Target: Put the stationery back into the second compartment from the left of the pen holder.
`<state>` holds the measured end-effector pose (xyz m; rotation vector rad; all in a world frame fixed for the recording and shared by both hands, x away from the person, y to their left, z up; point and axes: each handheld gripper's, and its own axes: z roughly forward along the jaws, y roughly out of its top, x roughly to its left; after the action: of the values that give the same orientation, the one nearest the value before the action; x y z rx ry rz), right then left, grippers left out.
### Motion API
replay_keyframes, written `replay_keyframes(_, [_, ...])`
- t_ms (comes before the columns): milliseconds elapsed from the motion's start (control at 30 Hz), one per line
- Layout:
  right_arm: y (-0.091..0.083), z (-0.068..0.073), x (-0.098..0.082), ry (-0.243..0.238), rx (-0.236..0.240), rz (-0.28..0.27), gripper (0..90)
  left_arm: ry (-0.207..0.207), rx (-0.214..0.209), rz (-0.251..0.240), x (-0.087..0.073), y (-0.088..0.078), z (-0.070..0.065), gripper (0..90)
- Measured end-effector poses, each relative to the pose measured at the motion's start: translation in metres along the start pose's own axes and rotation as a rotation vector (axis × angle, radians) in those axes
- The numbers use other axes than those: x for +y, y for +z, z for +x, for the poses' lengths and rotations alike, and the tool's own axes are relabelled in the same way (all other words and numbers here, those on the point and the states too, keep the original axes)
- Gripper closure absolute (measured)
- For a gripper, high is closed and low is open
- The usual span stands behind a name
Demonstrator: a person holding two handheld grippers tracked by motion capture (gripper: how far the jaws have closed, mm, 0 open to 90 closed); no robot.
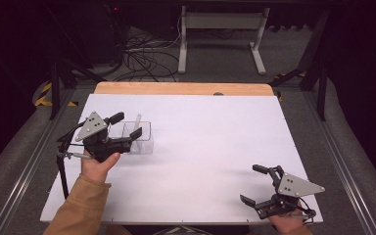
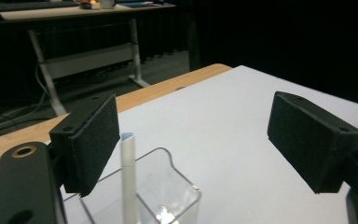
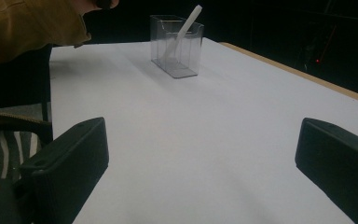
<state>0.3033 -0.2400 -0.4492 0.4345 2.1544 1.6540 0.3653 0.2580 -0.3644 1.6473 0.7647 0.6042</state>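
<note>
— Jaws on the left gripper (image 1: 123, 126)?
— Spread wide, pinching nothing. The slim white plastic stick (image 2: 129, 179) stands just beside one pad, leaning in the clear rectangular plastic holder (image 1: 138, 137) below them, its long axis near upright.
— And the right gripper (image 1: 250, 185)?
— Jaws spread too, empty, well apart from the holder across the white table sheet (image 1: 215, 147). The left is far nearer.
— Count?
— One stick, one holder, two grippers.
</note>
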Motion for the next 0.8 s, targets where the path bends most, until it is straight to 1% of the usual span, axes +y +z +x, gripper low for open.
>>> replay_keyframes(67, [0.001,0.000,0.000,0.000,0.001,0.004,3.1,-0.010,-0.027,-0.002,0.002,-0.002,-0.003,15.7])
replay_keyframes(100, [0.001,0.001,0.000,0.000,0.003,0.005,3.1,-0.007,-0.040,0.003,0.003,-0.004,-0.004,15.0])
replay_keyframes(167, [0.000,0.001,0.000,-0.002,0.001,0.003,3.1,-0.014,-0.067,0.001,0.004,-0.007,-0.006,14.0])
replay_keyframes(267, [-0.001,0.001,0.000,0.003,0.000,0.001,3.1,-0.007,-0.090,0.005,0.003,-0.012,-0.009,13.0])
replay_keyframes(333, [-0.001,0.001,0.000,0.003,-0.001,0.002,3.1,0.006,-0.093,0.007,0.001,-0.016,-0.011,12.9])
replay_keyframes(400, [-0.001,0.001,0.000,0.005,-0.001,0.002,3.1,0.030,-0.075,0.016,0.000,-0.021,-0.015,12.8])
replay_keyframes(467, [-0.001,0.001,0.000,0.008,0.003,0.006,3.1,0.047,-0.076,0.027,-0.003,-0.025,-0.018,12.8])
replay_keyframes(533, [-0.001,0.001,0.000,0.009,0.005,0.013,3.2,0.047,-0.091,0.039,-0.007,-0.030,-0.020,13.0])
replay_keyframes(600, [0.000,0.001,0.000,0.011,0.006,0.014,3.2,0.041,-0.101,0.039,-0.011,-0.034,-0.021,13.4])
replay_keyframes(733, [-0.001,0.001,0.000,0.013,0.005,0.014,3.2,0.054,-0.109,0.046,-0.018,-0.042,-0.021,14.7])
replay_keyframes(800, [-0.001,0.001,0.000,0.013,0.005,0.015,3.2,0.063,-0.109,0.064,-0.022,-0.045,-0.022,14.6])
